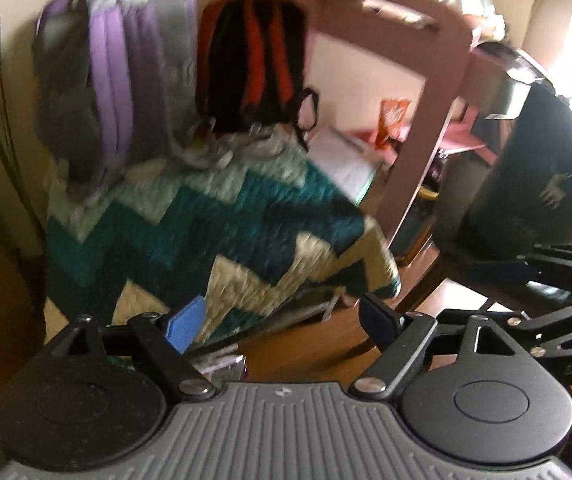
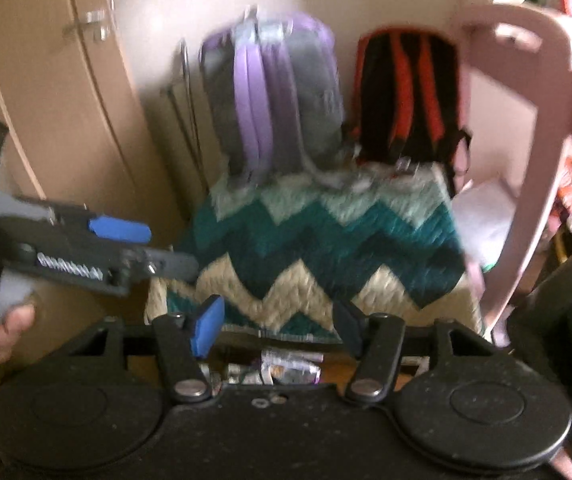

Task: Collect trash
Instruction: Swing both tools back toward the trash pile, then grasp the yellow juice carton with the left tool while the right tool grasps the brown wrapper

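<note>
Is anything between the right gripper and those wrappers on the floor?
Nothing visible. The wrappers lie on bare floor just below the open right gripper, in front of the zigzag blanket. The left gripper is off to the side, not in the path.

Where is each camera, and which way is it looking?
Left wrist: sits on the left gripper, facing the zigzag blanket; the right gripper's arms poke in at right.
Right wrist: sits on the right gripper, facing the same blanket; the left gripper and a hand show.
Shared: blanket, purple backpack, crumpled wrappers.
</note>
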### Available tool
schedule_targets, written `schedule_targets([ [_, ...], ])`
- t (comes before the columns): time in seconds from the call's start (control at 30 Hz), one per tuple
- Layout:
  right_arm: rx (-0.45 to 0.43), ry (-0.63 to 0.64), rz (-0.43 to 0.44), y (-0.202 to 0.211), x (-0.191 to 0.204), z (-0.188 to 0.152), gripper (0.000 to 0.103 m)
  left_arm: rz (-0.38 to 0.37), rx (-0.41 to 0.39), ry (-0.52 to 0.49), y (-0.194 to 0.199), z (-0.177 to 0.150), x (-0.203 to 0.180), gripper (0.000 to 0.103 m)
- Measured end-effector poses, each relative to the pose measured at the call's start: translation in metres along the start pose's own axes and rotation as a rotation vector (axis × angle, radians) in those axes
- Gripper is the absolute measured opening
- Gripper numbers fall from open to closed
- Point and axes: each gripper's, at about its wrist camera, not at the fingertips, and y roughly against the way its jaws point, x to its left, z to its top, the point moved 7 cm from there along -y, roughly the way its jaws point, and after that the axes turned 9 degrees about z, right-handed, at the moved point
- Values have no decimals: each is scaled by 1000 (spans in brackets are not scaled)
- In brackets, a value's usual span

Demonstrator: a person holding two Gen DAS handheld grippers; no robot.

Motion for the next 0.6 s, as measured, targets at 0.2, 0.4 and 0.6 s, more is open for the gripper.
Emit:
schedule_targets([
  [0.2,129,-68,1,-82,-20,-42,61,54,87,-12,-81,-44,39,103],
  [0.4,265,-206,-53,-168,-64,-96,60,75,217,-101,-175,-106,69,103],
  [0.6,418,-343,-116,-246,-109,-160,60,20,312,-276,-243,-162,76,103],
])
